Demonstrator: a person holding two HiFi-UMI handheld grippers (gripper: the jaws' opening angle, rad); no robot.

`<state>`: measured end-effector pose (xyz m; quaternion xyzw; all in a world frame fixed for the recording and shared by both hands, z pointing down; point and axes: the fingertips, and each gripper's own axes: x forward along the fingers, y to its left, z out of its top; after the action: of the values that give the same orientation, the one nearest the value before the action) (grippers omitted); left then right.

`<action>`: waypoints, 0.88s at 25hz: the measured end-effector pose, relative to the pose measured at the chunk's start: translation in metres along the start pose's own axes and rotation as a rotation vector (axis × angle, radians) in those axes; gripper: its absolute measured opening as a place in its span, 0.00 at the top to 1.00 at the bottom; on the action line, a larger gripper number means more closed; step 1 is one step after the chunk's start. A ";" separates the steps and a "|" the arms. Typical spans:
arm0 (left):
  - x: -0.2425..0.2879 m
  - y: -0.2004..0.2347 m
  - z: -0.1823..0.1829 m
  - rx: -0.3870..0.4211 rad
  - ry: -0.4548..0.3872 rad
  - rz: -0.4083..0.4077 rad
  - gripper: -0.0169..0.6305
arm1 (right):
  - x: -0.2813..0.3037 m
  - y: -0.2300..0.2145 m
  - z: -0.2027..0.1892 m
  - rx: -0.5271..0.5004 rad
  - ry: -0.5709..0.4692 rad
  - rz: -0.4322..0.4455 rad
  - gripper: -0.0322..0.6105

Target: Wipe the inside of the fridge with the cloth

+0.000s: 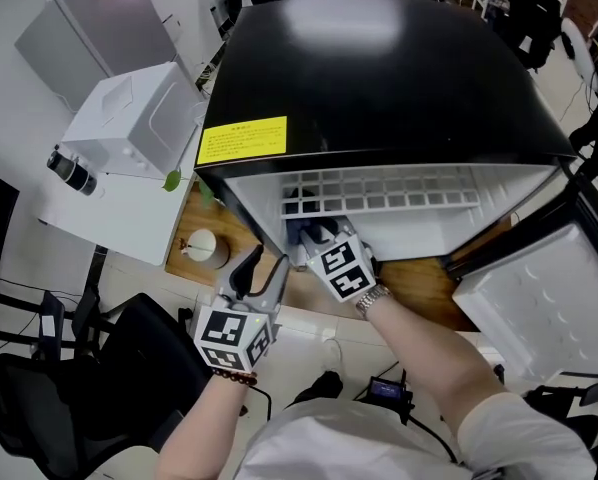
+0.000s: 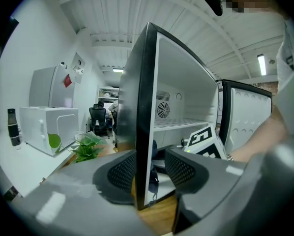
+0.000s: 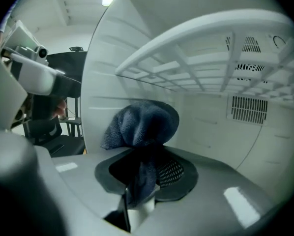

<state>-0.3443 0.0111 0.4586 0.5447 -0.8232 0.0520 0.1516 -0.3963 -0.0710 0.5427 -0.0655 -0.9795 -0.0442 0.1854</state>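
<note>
Inside the fridge point(image 1: 379, 78), under the shelf point(image 3: 196, 58), your right gripper point(image 3: 147, 170) is clamped on the cloth point(image 3: 142, 122), seemingly mid-wipe; next, press and sweep it sideways. Your left gripper point(image 2: 149, 171) has jaws apart astride the wall edge point(image 2: 143, 107).

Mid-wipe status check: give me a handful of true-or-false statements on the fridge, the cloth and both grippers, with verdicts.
1. The right gripper is shut on the dark blue terry cloth inside the small black fridge. True.
2. The cloth sits above the white wire shelf. False: it is below the shelf.
3. The fridge door is closed. False: the white-lined door stands open at the right.
4. The left gripper has its jaws apart and grips nothing. True.
5. The fridge stands on a brown wooden surface. True.
</note>
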 end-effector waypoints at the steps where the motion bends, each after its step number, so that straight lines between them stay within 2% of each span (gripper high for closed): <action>1: -0.001 0.001 0.000 0.000 0.001 0.003 0.70 | 0.003 -0.002 0.000 0.006 -0.003 -0.007 0.80; 6: -0.002 0.009 -0.005 -0.007 0.012 0.025 0.70 | 0.015 -0.017 0.001 0.026 -0.007 -0.049 0.80; 22: 0.009 0.005 -0.002 -0.003 0.000 -0.010 0.70 | 0.050 -0.055 0.001 0.077 -0.028 -0.167 0.80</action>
<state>-0.3518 0.0058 0.4638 0.5484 -0.8207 0.0498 0.1527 -0.4502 -0.1193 0.5570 0.0228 -0.9850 -0.0210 0.1698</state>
